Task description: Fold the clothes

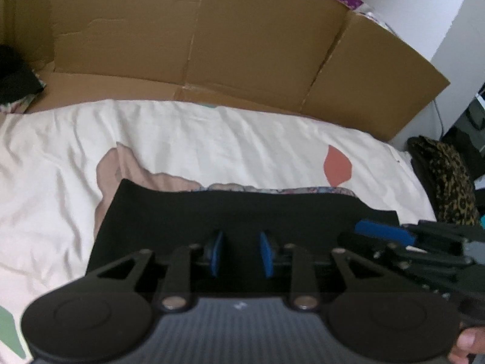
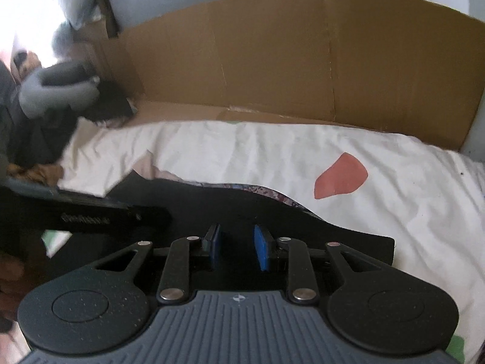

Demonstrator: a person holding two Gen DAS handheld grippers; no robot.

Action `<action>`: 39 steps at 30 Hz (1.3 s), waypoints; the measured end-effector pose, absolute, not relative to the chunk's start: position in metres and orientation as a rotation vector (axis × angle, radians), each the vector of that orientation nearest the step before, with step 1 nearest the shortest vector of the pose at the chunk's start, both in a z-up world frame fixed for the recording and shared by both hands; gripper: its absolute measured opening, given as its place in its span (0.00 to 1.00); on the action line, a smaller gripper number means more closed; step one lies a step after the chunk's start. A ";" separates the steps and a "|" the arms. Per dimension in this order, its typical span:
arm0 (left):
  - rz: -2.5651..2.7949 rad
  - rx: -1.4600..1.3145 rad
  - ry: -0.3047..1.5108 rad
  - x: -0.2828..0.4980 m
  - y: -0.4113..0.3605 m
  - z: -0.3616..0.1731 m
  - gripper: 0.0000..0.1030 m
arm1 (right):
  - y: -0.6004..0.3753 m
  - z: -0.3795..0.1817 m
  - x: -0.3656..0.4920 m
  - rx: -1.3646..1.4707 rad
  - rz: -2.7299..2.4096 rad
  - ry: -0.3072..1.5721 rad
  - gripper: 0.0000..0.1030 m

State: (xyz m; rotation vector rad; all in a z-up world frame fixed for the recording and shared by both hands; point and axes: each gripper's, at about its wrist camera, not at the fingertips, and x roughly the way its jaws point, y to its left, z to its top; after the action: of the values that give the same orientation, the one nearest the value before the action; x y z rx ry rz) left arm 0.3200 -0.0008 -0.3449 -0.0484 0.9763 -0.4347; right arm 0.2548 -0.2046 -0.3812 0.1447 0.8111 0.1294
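Blue pads of the left gripper (image 1: 241, 253) stand apart at the lower centre of the left wrist view with nothing between them, so the jaws are released. Right gripper (image 2: 236, 250) looks the same in its own view: pads parted, empty. Under both lies the black garment (image 1: 212, 212), spread flat on the white bedsheet (image 1: 212, 139) in the lower middle of each frame, a patterned edge showing along its far hem. Cardboard sheet (image 1: 212, 36) stands behind, across the upper frame. The two grippers sit close together, the right one's tip showing at the lower right of the left view. Likely risks: the tools collide, or a pinch catches the sheet with the cloth and drags the fold askew.
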 end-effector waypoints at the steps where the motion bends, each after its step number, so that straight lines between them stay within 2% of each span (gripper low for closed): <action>1: -0.435 -0.042 0.974 0.321 -0.002 -0.345 0.29 | -0.205 -0.384 0.256 0.143 0.119 0.820 0.28; 7: -0.430 -0.035 0.964 0.326 -0.007 -0.349 0.30 | -0.207 -0.395 0.264 0.151 0.113 0.862 0.28; 11: -0.418 -0.129 0.993 0.334 -0.001 -0.359 0.30 | -0.222 -0.403 0.265 0.278 0.106 0.868 0.26; 17: -0.425 -0.086 0.960 0.327 -0.005 -0.361 0.31 | -0.221 -0.409 0.259 0.228 0.139 0.848 0.26; 20: -0.401 -0.049 0.936 0.321 -0.010 -0.347 0.25 | -0.222 -0.396 0.261 0.249 0.104 0.849 0.20; 22: -0.411 0.016 0.871 0.308 -0.018 -0.333 0.26 | -0.222 -0.388 0.261 0.261 0.082 0.849 0.22; 29: -0.447 -0.005 0.877 0.301 -0.025 -0.331 0.25 | -0.200 -0.370 0.260 0.166 0.160 0.777 0.22; 32: -0.442 0.015 0.890 0.303 -0.025 -0.339 0.28 | -0.193 -0.381 0.265 0.138 0.164 0.830 0.22; 39: -0.408 0.027 0.900 0.318 -0.012 -0.355 0.34 | -0.191 -0.391 0.273 0.075 0.160 0.828 0.21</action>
State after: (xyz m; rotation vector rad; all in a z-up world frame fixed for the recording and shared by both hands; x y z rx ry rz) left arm 0.3181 -0.0122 -0.3555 0.0269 0.8998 -0.4084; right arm 0.2734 -0.1907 -0.3911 0.0747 0.8284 0.1605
